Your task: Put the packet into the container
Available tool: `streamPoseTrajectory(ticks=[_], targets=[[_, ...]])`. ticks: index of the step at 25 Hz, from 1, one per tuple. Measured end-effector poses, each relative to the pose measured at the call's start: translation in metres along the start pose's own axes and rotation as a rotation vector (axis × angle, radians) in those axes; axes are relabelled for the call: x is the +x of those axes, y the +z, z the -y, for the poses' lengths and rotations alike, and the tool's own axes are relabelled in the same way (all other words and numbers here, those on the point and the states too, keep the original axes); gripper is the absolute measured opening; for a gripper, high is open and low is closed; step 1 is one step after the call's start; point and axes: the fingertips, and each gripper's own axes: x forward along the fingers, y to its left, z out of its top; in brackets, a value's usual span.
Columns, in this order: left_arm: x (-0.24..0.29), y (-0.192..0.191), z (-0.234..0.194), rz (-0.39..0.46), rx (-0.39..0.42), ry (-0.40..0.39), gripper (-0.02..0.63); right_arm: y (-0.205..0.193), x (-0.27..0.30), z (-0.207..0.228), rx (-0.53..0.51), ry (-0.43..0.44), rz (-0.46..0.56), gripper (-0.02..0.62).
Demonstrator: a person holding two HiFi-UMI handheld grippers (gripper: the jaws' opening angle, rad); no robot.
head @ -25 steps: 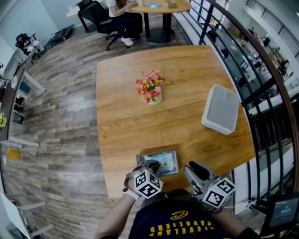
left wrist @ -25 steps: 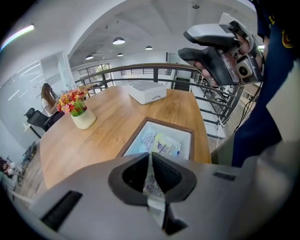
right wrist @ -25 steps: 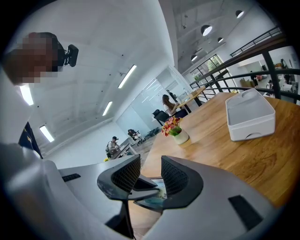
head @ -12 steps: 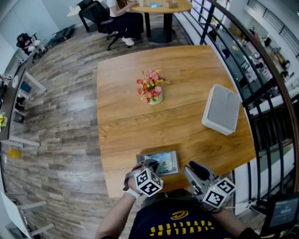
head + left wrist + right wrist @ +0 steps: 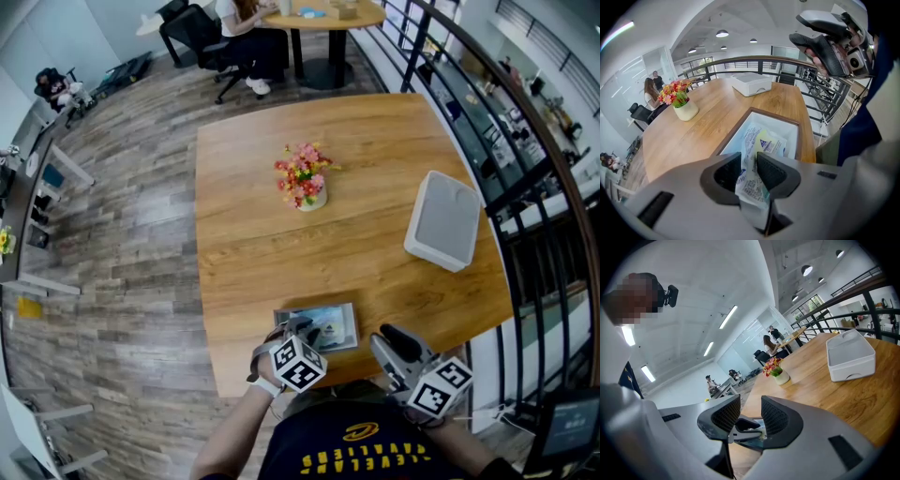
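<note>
A white crinkled packet (image 5: 761,145) with blue print lies partly in a shallow wood-framed tray (image 5: 774,114) at the table's near edge. Its near end runs up between the jaws of my left gripper (image 5: 749,164). Those jaws are opening, and the pads stand apart with the packet loose between them. In the head view the left gripper (image 5: 302,330) sits over the tray's (image 5: 349,309) near left corner, above the packet (image 5: 326,326). My right gripper (image 5: 392,339) hovers just right of the tray, open and empty (image 5: 751,408).
A white lidded box (image 5: 443,218) stands at the table's right side near the black railing (image 5: 525,178). A pot of flowers (image 5: 305,178) sits mid-table. A person sits at another table (image 5: 323,14) far back. Wooden floor lies to the left.
In the head view the left gripper has shifted very slightly over the tray. The right gripper and the things on the table have stayed put.
</note>
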Motion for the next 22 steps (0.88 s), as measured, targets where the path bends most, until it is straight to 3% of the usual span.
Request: streamPoseTrajectory(ticks=[10,15,22], targets=[[-0.024,0.009,-0.011,0.081,-0.088,0.05,0.115,0.004,-0.001,-0.005,-0.009,0.006,0.001,0.144],[-0.054,0.022,-0.024,0.216,-0.188,0.102,0.115,0.003,0.003,-0.005,-0.014,0.01,-0.005,0.144],[-0.098,0.054,-0.001,0.386,-0.294,0.007,0.114,-0.001,0.009,-0.01,-0.05,0.014,-0.041,0.144]])
